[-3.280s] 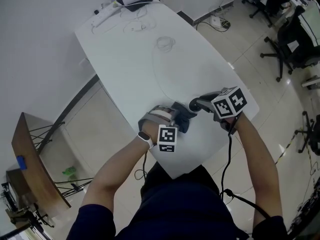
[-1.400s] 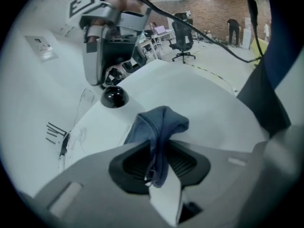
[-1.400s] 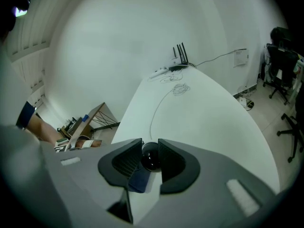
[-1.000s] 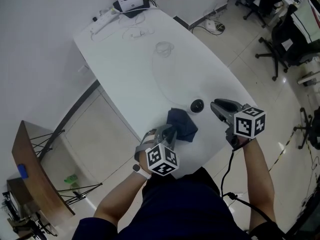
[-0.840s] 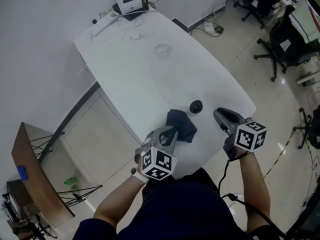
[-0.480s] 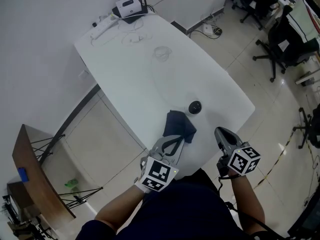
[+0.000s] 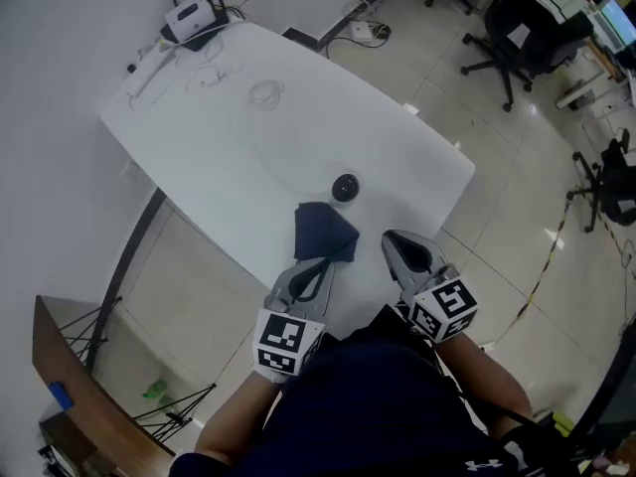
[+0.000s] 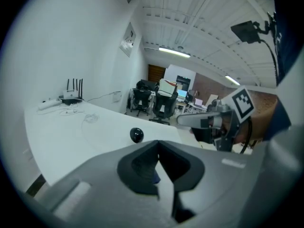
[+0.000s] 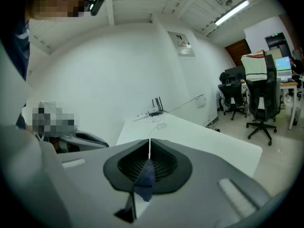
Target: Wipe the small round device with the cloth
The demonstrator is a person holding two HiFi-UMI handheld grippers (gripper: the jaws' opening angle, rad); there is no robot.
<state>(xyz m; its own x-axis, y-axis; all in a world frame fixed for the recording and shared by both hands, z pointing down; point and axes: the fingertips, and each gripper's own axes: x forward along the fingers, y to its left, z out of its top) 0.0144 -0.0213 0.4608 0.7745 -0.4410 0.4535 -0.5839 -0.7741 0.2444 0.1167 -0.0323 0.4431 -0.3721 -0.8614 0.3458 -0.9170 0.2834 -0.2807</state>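
The small round black device point(image 7: 345, 187) sits on the white table point(image 7: 238, 137), and also shows in the left gripper view point(image 8: 137, 135). The dark blue cloth point(image 7: 323, 232) lies crumpled just in front of it, held by nothing. My left gripper point(image 7: 325, 260) hovers just short of the cloth's near edge, jaws shut and empty point(image 8: 158, 142). My right gripper point(image 7: 391, 238) hangs to the right of the cloth, apart from cloth and device. Its jaws have just closed point(image 9: 149, 140). A dark blue patch shows in the slit between its pads, but nothing hangs from it in the head view.
A router point(image 7: 196, 13), a power strip point(image 7: 149, 56) and loose cables point(image 7: 266, 92) lie at the table's far end. Office chairs point(image 7: 527, 28) stand on the tiled floor to the right. A wooden stand point(image 7: 70, 366) is at the lower left. The near table edge is under both grippers.
Both grippers have drawn back from the device toward the table's near edge and closed their jaws. The cloth has been let go and lies beside the device. The head view has shifted.
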